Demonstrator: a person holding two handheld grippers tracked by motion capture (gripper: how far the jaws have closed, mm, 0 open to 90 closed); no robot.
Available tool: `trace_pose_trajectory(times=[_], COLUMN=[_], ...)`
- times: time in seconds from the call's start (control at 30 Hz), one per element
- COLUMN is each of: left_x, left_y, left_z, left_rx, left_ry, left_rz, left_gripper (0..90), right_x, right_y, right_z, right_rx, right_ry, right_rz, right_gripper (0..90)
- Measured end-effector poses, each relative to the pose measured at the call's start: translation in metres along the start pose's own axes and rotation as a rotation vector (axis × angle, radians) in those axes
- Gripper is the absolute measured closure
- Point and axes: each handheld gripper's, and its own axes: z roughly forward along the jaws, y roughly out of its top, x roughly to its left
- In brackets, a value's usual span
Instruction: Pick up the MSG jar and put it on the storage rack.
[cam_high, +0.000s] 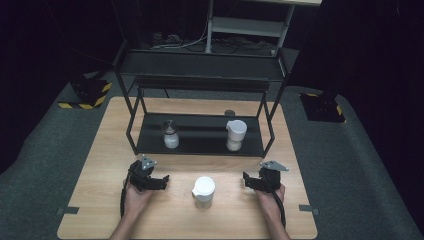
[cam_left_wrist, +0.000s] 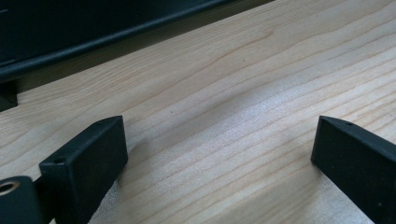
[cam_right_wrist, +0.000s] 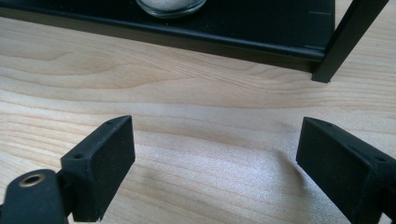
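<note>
The left gripper (cam_high: 161, 181) rests near the table's (cam_high: 100, 165) front edge, jaws apart, holding nothing. Between both grippers stands a white-lidded jar (cam_high: 203, 191), tall and easy to tip if bumped sideways. The right gripper (cam_high: 248, 180) is wide apart and empty too. Behind, a black rack (cam_high: 200, 147) holds a small jar (cam_high: 170, 134) and a white jar (cam_high: 235, 134); its frame could block a lift.

The table (cam_high: 100, 175) is pale wood with visible grain and a smooth, faintly satin finish. The rack (cam_high: 200, 135) looks like matt black metal. Both jars on it (cam_high: 171, 135) are clear glass, and the jaws of each hand-held gripper (cam_left_wrist: 219, 154) are matt black plastic.
</note>
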Motion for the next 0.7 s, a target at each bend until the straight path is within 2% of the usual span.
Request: trace_pose_trajectory(times=[0.17, 0.33, 0.5, 0.57, 0.7], left_x=[0.000, 0.000, 0.000, 0.000, 0.000], left_y=[0.000, 0.000, 0.000, 0.000, 0.000], left_z=[0.000, 0.000, 0.000, 0.000, 0.000], left_rx=[0.000, 0.000, 0.000, 0.000, 0.000], left_ry=[0.000, 0.000, 0.000, 0.000, -0.001], left_rz=[0.001, 0.000, 0.001, 0.001, 0.001], left_gripper=[3.8, 3.8, 3.8, 3.8, 3.8], right_x=[0.001, 0.002, 0.008, 0.015, 0.015], right_y=[0.004, 0.005, 0.007, 0.009, 0.009], right_z=[0.002, 0.003, 0.004, 0.005, 0.005], right_rx=[0.026, 0.029, 0.041, 0.054, 0.053], right_ry=[-0.005, -0.009, -0.031, -0.054, -0.052], right_rz=[0.002, 0.002, -0.022, -0.055, -0.052], right_gripper=[11.1, 11.0, 11.2, 11.2, 11.4])
